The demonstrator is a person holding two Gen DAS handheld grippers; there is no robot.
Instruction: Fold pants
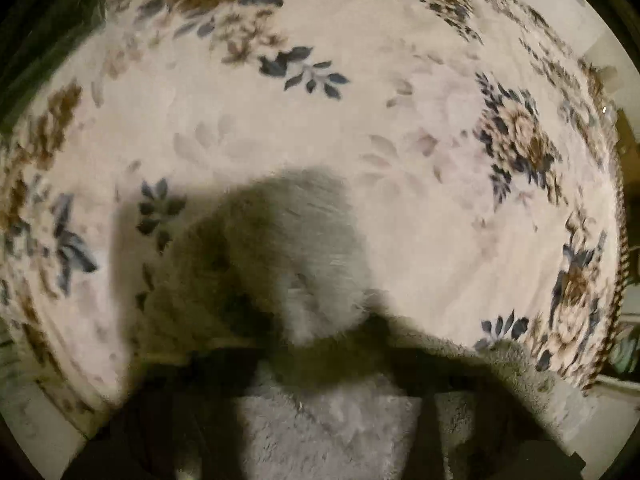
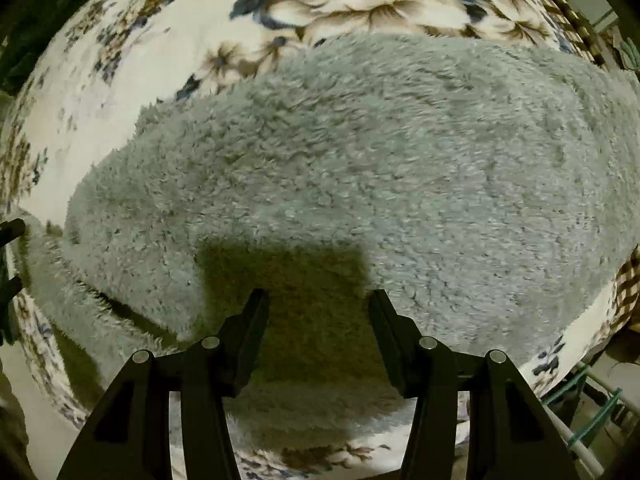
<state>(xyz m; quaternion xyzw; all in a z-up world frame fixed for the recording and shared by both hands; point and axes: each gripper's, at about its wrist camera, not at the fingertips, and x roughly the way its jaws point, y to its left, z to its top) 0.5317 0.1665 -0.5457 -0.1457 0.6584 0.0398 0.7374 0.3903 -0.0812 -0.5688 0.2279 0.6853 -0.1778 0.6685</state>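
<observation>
The pants (image 2: 360,168) are grey and fluffy and lie spread on a cream floral blanket (image 2: 80,92). In the right wrist view my right gripper (image 2: 318,300) hovers over the near part of the pants with its black fingers (image 2: 256,328) wide apart and nothing between them. In the left wrist view grey fleece of the pants (image 1: 304,248) bunches up directly in front of the camera and drapes over my left gripper (image 1: 332,356). Its dark fingers (image 1: 424,432) are mostly hidden under the fabric and the view is blurred.
The floral blanket (image 1: 320,120) fills the left wrist view beyond the bunched fabric. A brown checked border (image 2: 628,284) marks the blanket's right edge. Dark green fabric (image 1: 48,40) lies at the far left. White and green items (image 2: 592,412) sit past the lower right edge.
</observation>
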